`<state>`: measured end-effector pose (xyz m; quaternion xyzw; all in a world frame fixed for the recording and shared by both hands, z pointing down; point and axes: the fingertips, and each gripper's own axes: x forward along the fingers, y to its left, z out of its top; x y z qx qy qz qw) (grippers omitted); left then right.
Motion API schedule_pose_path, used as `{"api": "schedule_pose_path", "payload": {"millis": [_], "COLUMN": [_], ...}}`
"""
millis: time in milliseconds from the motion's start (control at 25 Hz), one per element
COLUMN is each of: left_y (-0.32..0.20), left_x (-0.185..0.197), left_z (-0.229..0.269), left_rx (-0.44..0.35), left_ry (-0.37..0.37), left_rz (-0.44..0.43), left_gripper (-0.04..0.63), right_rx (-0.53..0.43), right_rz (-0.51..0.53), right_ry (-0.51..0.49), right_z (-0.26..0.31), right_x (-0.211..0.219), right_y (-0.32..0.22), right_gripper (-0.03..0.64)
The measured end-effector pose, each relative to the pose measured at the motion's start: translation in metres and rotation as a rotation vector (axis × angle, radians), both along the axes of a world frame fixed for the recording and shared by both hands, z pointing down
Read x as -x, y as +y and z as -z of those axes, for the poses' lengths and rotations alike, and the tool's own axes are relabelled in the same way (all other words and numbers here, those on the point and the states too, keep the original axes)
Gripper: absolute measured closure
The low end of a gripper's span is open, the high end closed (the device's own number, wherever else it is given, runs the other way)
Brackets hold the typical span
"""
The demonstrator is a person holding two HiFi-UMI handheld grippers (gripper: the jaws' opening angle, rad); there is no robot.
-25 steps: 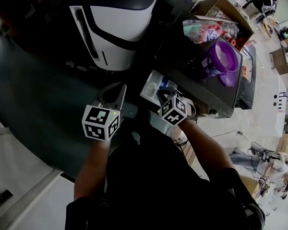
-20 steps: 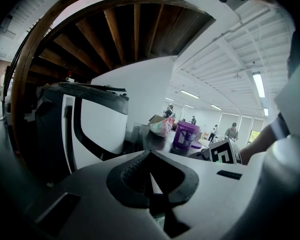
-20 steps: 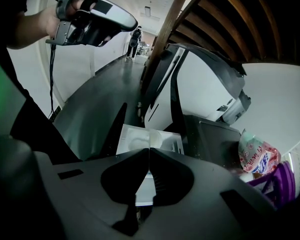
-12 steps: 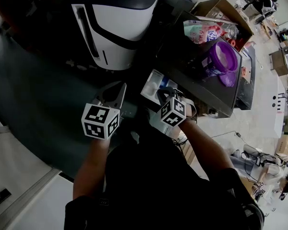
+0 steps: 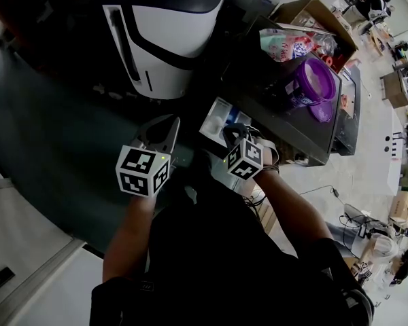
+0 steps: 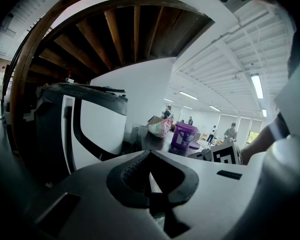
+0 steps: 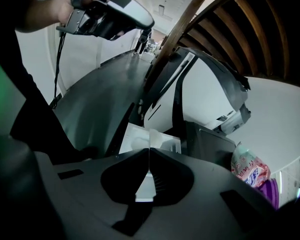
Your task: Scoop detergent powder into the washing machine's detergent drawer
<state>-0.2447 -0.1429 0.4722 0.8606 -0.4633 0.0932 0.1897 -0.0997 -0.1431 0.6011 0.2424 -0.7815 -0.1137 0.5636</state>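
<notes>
Hovering beside detergent drawer point(image 5: 216, 118): left gripper point(image 6: 150, 152), right gripper point(image 7: 149, 149), fingers closed together, nothing held.

The right tongs point(image 7: 149, 149) half hide the detergent drawer point(image 7: 134, 138).

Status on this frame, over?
Left gripper shut, empty. Right gripper shut, empty, at the open detergent drawer. Purple tub beyond, untouched. No scoop in view.

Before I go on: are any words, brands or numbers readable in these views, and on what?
No text can be read.
Detergent bag: pink and blue print, too blurred to read.
Purple tub: label too small to read.
Marker cubes: black-and-white square patterns only, no letters.
</notes>
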Motion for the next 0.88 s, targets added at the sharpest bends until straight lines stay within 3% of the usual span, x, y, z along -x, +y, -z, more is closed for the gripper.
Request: {"api": "schedule_pose_path", "payload": {"millis": [320,880], "left_y": [0.004,0.011], "left_x": [-0.002,0.000], "left_z": [-0.002,-0.003], "left_rx": [0.004,0.005], "left_ry": [-0.008,-0.004], "left_rz": [-0.008,-0.009], "left_gripper": [0.588,0.588], "right_rx": [-0.028,-0.056], "right_rz": [0.032,-0.002], "right_ry": [0.033,0.017], "right_z": [0.000,0.004], "right_x": [0.003,0.004], "right_y": [-0.001,0.000], "right_gripper": [0.597,0.597]}}
